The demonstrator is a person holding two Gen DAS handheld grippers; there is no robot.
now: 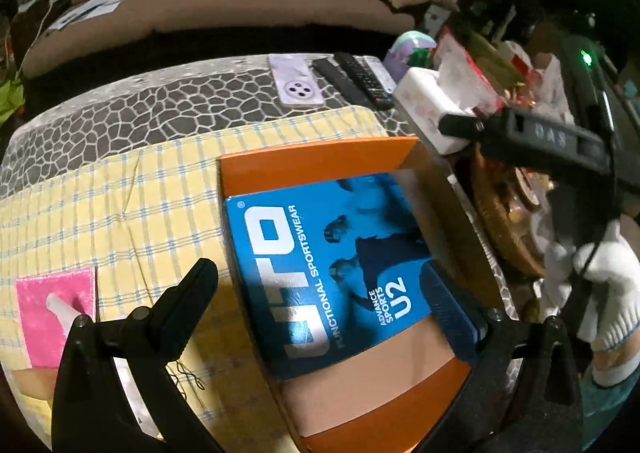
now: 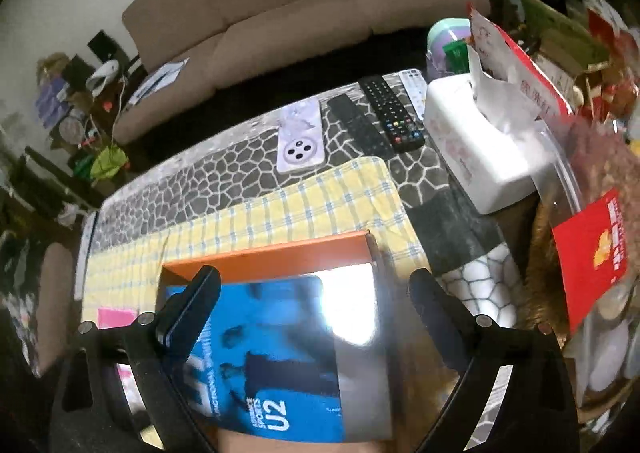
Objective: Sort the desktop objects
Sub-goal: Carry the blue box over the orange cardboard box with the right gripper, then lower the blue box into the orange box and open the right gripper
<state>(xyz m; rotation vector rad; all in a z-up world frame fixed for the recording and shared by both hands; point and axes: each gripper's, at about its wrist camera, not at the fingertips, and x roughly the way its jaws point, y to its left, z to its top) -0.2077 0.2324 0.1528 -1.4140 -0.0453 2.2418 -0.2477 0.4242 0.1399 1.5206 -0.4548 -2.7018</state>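
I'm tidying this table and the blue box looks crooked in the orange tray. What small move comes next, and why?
Probably nudge the blue box flat into the orange tray. It lies tilted, its left edge riding over the tray's wall, and both the left gripper and right gripper are open around it.

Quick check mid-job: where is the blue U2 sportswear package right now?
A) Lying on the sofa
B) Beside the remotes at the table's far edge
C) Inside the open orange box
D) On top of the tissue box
C: the blue U2 sportswear package lies flat inside the open orange box, whose walls frame it, on the yellow checked cloth.
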